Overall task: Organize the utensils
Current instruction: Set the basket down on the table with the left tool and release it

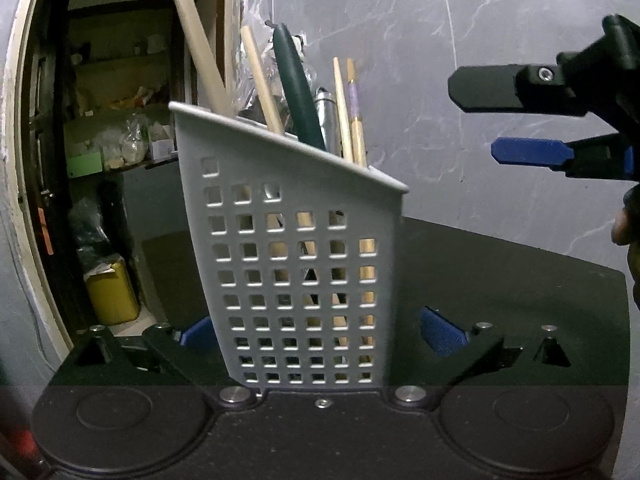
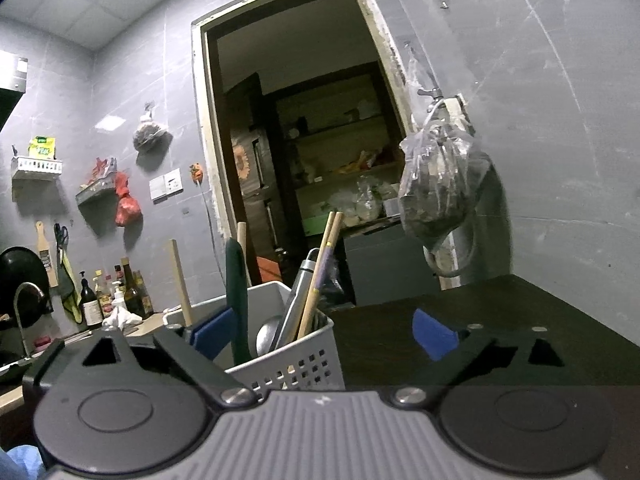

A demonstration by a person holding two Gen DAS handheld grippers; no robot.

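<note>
Grey perforated plastic fills the near middle of the left wrist view: the utensil caddy [image 1: 296,264] stands upright on the dark table [image 1: 520,300], between the spread blue pads of the left gripper [image 1: 324,332]. Those jaws stand wide and released; the left pad [image 1: 198,334] sits just beside the caddy's wall and the right pad [image 1: 442,332] is clear of it, so nothing is clamped.

The right gripper [image 1: 508,124] shows at the right of that view, above the table and apart from the caddy, with its jaws also parted and empty. In its own camera the caddy [image 2: 288,356] lies low between its pads, and the left pad [image 2: 212,336] looks close to the rim.

Inside the caddy, standing up past the rim, are a pale thick handle [image 1: 200,52], a wooden stick [image 1: 260,80], a dark green handle [image 1: 296,88], a metal handle [image 1: 326,116] and a pair of chopsticks [image 1: 348,112]. A spoon bowl [image 2: 266,336] shows in the right wrist view.

The utensils appear to be gathered, so the step in hand looks like letting go and backing away. To do it well, keep both sets of jaws wide, draw each hand straight back along its own line, and avoid brushing the rim or the leaning handles, since a light, tall caddy could tip. Beyond are the grey tiled wall [image 1: 460,40] and an open doorway [image 2: 304,140].
</note>
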